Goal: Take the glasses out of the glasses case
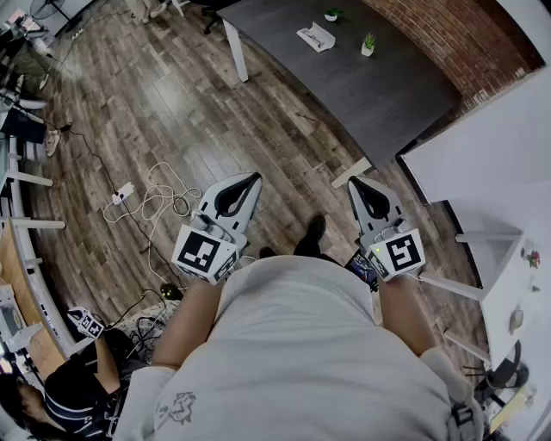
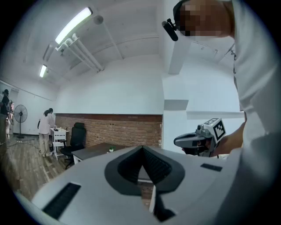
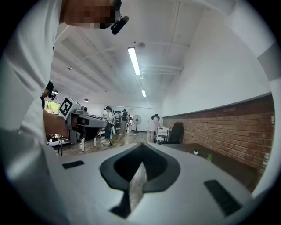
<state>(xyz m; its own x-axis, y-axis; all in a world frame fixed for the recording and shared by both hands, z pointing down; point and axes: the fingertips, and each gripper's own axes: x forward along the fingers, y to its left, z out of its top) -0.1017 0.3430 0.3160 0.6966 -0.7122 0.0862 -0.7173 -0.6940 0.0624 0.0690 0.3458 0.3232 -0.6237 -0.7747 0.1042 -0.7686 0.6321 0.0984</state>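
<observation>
Near the person's body on the left, the left tool (image 1: 250, 181) is hovering level above the wooden floor (image 1: 155, 103), its jaws resting together with nothing between them.

Far ahead, roughly between the two tools, a dark surface (image 1: 387, 95) is carrying a small white item that I am taking to be the glasses case (image 1: 315, 36). It is lying flat near the surface's left end, with one potted plant (image 1: 331, 14) just beyond it and another potted plant (image 1: 368, 43) to its right. Its long axis is appearing to slant from far left to near right. It is too small to tell which way it is opening, or whether the glasses are showing.

On the right, the right tool (image 1: 357, 183) is pointing almost level, jaws pressed together and empty.

By my reading, the approach is only starting: both tools are hanging well apart from the case, and no grasp is under way. The next move is calling for closing in on the surface and spreading the jaws. One tool is then likely steadying the case across its short side while the other works the lid.
</observation>
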